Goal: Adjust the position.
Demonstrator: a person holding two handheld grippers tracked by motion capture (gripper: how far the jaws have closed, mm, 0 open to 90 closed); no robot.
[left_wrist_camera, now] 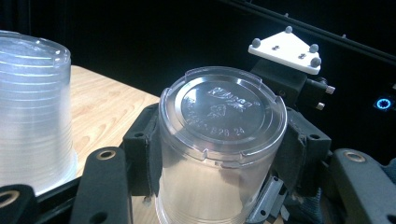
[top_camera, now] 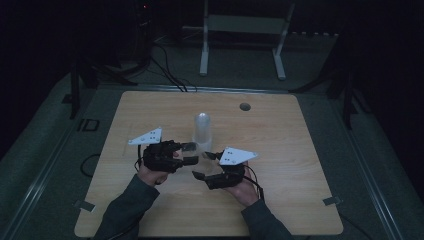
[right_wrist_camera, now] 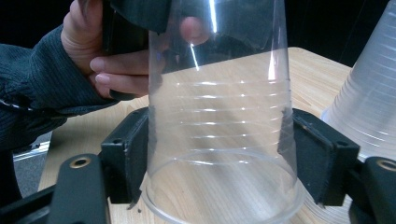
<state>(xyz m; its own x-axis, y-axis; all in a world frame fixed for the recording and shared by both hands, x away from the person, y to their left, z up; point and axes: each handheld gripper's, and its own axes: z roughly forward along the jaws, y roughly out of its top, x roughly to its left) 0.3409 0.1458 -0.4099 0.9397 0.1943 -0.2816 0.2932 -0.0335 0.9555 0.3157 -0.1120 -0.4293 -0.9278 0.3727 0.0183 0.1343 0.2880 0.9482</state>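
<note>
Dark room; right gripper view shows clear cup (right_wrist_camera: 219, 140) ribbed, upside down.

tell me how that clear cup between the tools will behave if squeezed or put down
The clear cup looks thin-walled and see-through, so it is probably very light and likely to buckle under a hard squeeze from the right tool. Its glossy, tapered wall may slip in a loose grip. Laid on its side, it would probably roll in a curve.
</note>
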